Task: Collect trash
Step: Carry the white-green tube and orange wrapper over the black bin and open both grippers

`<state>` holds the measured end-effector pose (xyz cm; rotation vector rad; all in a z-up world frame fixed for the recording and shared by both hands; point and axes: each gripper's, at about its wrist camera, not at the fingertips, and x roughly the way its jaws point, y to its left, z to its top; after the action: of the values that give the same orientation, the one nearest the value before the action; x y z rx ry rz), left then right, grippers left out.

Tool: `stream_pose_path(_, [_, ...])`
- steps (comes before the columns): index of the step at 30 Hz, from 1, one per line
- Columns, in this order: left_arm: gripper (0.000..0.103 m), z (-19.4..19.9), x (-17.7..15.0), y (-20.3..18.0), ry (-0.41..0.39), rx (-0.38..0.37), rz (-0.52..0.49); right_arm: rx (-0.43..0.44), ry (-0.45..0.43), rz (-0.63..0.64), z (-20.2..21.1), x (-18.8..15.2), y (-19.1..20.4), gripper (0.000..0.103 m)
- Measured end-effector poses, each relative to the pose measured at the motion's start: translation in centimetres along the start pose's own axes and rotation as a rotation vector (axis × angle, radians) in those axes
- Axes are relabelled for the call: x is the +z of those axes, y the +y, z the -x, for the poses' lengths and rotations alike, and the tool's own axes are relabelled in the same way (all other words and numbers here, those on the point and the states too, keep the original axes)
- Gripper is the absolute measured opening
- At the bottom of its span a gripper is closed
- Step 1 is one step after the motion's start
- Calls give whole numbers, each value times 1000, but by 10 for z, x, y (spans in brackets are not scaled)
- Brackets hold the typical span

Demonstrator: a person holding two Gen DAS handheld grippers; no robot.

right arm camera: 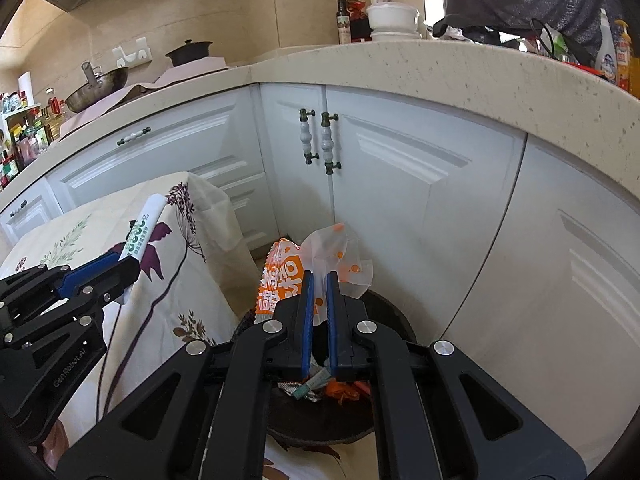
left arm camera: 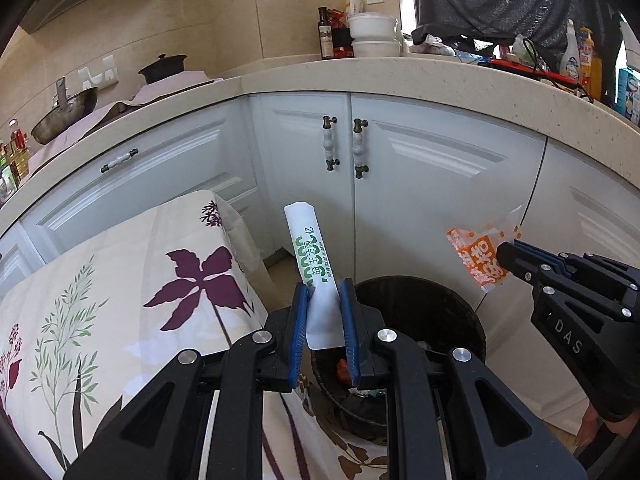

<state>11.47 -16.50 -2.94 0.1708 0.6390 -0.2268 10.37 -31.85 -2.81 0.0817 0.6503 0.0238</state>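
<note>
Left gripper (left arm camera: 325,292) clamps a white sachet (left arm camera: 314,264) upright, right gripper (right arm camera: 319,284) pinches an orange wrapper (right arm camera: 288,276) — both held over the dark bin (left arm camera: 452,312) beside the cloth-covered table (left arm camera: 120,280), seemingly so a release drops them in

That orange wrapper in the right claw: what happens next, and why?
Probably the right gripper opens to drop the orange wrapper. It hangs right above the dark trash bin, which already holds scraps.
</note>
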Motion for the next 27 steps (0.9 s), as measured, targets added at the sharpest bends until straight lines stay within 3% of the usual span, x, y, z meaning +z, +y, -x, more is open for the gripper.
stream_pose_path(22, [19,-26,6,-20,20,-10,-12,-6,33,-20,-24,-5,-10,7])
stream_pose_path(24, [19,-29,5,-21,21,-7,-13,-2,34,-27,-27,-5,-11,15])
stream_pose_path(25, [22,-30,6,-21,23,-6,-15,-2,33,-31,-28,-5,-12,29])
stream_pose_path(27, [35,-32,6,-21,32,-1,-14,-14,28,-42,-29,-6,-14,38])
